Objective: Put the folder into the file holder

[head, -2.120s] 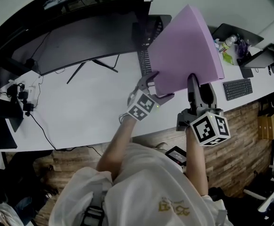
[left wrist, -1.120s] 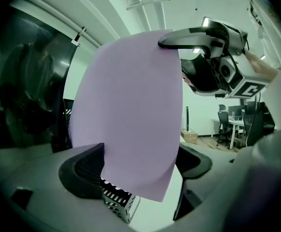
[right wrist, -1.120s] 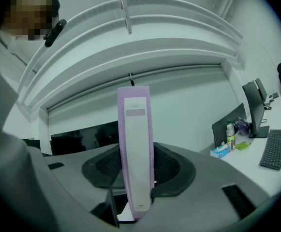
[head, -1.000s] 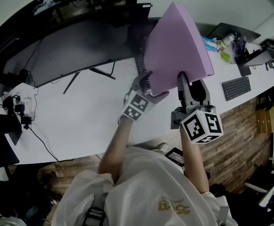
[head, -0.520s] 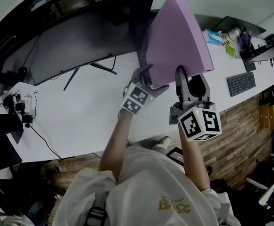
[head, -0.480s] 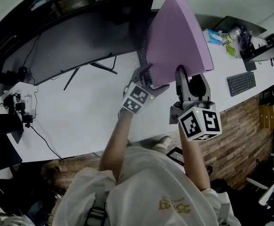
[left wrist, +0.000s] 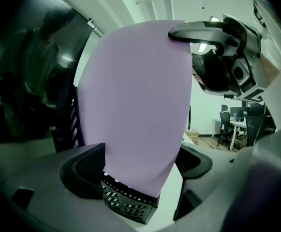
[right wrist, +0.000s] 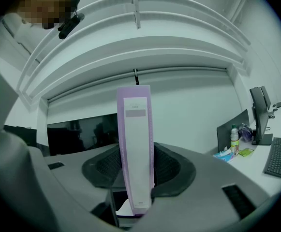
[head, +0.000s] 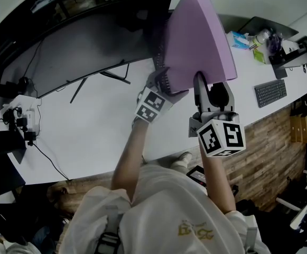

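Observation:
A thick purple folder (head: 195, 36) stands nearly upright above the white desk. Its lower corner hangs over the black mesh file holder (left wrist: 128, 206), which in the head view shows just left of the folder (head: 159, 62). My right gripper (head: 208, 86) is shut on the folder's spine edge. In the right gripper view the labelled spine (right wrist: 135, 144) is pinched between both pads. My left gripper (head: 164, 83) sits at the folder's lower left corner. Its jaws stand wide open, with the folder's broad face (left wrist: 135, 105) between and beyond them.
A large dark monitor (head: 79, 44) on a stand is at the back left, right beside the file holder. At the right are a keyboard (head: 272, 92), bottles and a tissue pack (head: 248, 38). Cables and a power strip (head: 18, 115) lie at the left desk edge.
The folder has tipped more upright and shifted left, toward the mesh holder. Both grippers moved with it, the right one still clamped on the spine.

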Motion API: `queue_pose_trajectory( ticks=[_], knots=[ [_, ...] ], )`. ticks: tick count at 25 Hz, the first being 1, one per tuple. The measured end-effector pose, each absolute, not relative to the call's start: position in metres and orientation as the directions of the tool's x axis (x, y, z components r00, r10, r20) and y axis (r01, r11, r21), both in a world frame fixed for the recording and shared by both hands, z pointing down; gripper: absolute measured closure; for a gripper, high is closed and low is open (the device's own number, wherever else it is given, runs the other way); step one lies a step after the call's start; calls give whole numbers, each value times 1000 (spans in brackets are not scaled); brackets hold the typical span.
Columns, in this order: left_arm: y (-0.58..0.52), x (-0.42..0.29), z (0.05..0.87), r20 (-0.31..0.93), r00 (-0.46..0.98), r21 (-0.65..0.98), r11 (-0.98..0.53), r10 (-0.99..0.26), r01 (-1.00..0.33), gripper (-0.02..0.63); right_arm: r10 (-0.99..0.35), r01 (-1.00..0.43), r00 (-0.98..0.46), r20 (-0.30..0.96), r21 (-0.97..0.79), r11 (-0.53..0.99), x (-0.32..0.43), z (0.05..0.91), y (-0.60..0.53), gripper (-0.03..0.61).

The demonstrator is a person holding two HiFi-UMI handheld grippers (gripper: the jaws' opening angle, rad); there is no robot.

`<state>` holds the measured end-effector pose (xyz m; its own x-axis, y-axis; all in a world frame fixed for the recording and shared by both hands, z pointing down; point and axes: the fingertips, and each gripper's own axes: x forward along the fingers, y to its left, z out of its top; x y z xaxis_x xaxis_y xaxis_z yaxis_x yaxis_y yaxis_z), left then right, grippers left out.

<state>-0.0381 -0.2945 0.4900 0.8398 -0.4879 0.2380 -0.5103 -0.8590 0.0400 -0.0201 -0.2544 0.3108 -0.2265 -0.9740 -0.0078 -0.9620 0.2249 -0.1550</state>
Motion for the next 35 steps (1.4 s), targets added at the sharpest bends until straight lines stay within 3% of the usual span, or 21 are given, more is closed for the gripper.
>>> queue_pose_trajectory(
  ticks=[35],
  knots=[
    [-307, -42, 545, 383, 801, 40, -857, -461, -513, 149, -966, -961, -251, 67, -135, 240, -27, 364, -284, 383]
  ],
)
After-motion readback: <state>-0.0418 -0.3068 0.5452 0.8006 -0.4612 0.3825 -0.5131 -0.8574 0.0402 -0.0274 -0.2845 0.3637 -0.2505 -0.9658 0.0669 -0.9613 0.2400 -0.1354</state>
